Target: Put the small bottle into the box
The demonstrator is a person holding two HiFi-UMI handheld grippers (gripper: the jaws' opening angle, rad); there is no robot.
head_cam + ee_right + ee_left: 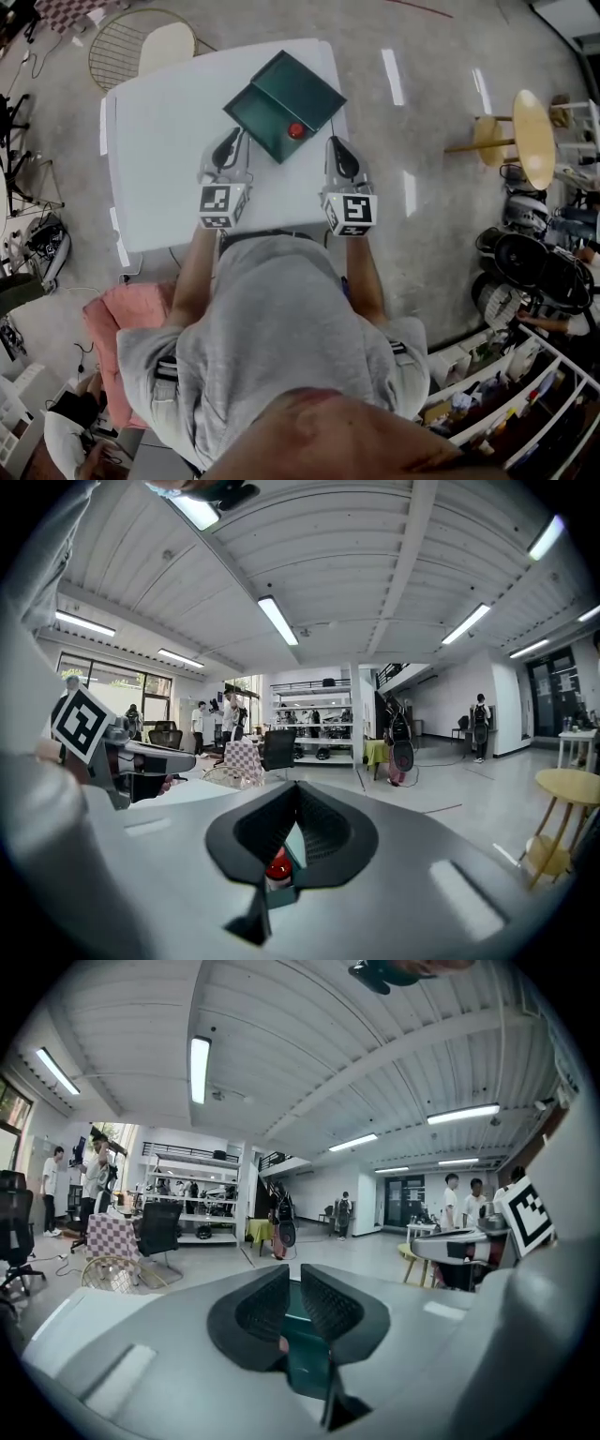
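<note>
Head view is showing the small bottle with a round red cap sitting inside the dark green rectangular box, tucked into its near right corner, while the box's hinged lid is leaning open toward the far right. The bottle is looking upright: its cap is facing straight up at the camera, so its long axis is running vertically (the pale body under the cap is barely showing, and only in the right gripper view). The left gripper is resting on the plain white rectangular table just left of the box, its jaws standing a narrow slit apart with nothing between the pads; only the green box is showing through the gap. The right gripper is lying just right of the box, its jaws meeting at the tips and gripping nothing, with the red cap peeking out beyond them. Both grippers are likely parked either side of the box because the placing is done and they are keeping clear of it.
</note>
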